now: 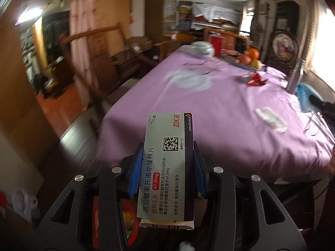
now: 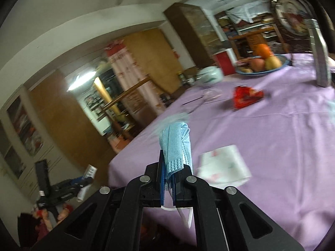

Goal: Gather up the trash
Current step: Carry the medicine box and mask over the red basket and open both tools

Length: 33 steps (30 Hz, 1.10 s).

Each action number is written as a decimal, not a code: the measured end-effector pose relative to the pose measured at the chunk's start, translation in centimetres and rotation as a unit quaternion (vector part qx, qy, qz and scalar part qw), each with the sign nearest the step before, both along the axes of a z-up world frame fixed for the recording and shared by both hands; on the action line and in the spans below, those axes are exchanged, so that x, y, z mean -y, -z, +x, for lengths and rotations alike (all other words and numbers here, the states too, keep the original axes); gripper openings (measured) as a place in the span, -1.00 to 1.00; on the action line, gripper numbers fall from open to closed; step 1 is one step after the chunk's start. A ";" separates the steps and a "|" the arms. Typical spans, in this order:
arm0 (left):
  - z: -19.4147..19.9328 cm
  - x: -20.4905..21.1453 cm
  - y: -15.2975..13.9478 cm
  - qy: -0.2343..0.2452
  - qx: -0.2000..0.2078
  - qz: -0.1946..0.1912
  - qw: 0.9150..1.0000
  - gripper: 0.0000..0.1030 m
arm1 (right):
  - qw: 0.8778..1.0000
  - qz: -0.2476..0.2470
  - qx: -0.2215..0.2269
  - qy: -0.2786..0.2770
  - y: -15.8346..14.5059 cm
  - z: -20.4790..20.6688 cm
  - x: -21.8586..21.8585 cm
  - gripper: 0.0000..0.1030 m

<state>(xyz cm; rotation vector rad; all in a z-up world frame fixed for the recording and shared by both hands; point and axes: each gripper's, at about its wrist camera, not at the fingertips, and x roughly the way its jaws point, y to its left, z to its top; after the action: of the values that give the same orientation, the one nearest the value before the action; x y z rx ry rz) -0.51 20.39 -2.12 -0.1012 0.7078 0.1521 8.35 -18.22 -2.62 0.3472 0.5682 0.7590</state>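
While the medicine box (image 1: 167,165) is clamped in the left tool (image 1: 167,167) and the blue mask (image 2: 177,146) is pinched in the right tool (image 2: 170,179) off the worktop (image 1: 219,113) near edge, either could be dropped w/ fast swings, esp. the limp mask.

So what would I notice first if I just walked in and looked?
Probably the big purple tablecloth filling the middle. Up close, the left gripper holds a medicine box, and the right gripper pinches a blue face mask. A shiny red wrapper lies farther back, before the fruit bowl.
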 end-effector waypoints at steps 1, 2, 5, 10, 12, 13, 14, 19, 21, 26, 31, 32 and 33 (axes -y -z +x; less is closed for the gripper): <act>-0.8 -1.0 0.5 -0.009 -0.004 -0.006 1.000 -0.15 | 1.000 -0.001 0.001 -0.013 -0.1 -0.6 -1.1 -0.89; -1.5 -1.9 1.1 -0.017 -0.010 -0.014 1.000 -0.15 | 1.000 -0.004 0.001 -0.023 -0.2 -1.0 -2.0 -0.89; -3.2 -4.7 3.2 -0.043 -0.031 -0.032 0.998 -0.15 | 0.998 -0.014 -0.004 -0.060 -0.3 -2.3 -5.4 -0.89; -5.8 -9.3 6.7 -0.082 -0.055 -0.070 0.993 -0.15 | 0.993 -0.049 -0.010 -0.109 -0.1 -4.0 -11.4 -0.89; -6.4 -10.4 7.9 -0.092 -0.063 -0.083 0.990 -0.15 | 0.990 -0.061 -0.013 -0.126 0.0 -4.5 -13.6 -0.89; -6.6 -11.0 8.5 -0.097 -0.068 -0.087 0.989 -0.14 | 0.988 -0.070 -0.015 -0.138 0.2 -4.8 -15.1 -0.89; -6.8 -11.7 9.3 -0.104 -0.073 -0.094 0.987 -0.11 | 0.986 -0.076 -0.017 -0.146 0.3 -4.8 -16.0 -0.89; -8.8 -14.3 10.8 -0.139 -0.063 -0.102 0.983 0.60 | 0.975 -0.104 -0.042 -0.193 1.7 -5.6 -21.6 -0.89; -9.5 -15.3 10.7 -0.159 -0.053 -0.100 0.981 0.73 | 0.969 -0.115 -0.053 -0.213 2.6 -5.9 -23.9 -0.89; -11.2 -17.0 9.9 -0.213 -0.034 -0.060 0.975 0.86 | 0.953 -0.142 -0.073 -0.259 5.0 -6.7 -29.1 -0.89; -12.7 -18.4 9.3 -0.258 -0.016 -0.016 0.966 0.87 | 0.935 -0.168 -0.090 -0.300 7.1 -7.9 -34.3 -0.89; -12.8 -18.6 9.3 -0.262 -0.015 -0.014 0.965 0.87 | 0.931 -0.171 -0.093 -0.308 7.5 -8.1 -35.3 -0.89; -13.1 -18.9 9.3 -0.267 -0.013 -0.012 0.964 0.87 | 0.927 -0.175 -0.098 -0.317 7.9 -8.3 -36.6 -0.89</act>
<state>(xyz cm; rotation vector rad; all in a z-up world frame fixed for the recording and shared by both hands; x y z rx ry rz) -13.58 39.24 -11.37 -0.3138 0.6965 0.6619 0.05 18.36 -10.55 -0.1097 1.0122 1.2267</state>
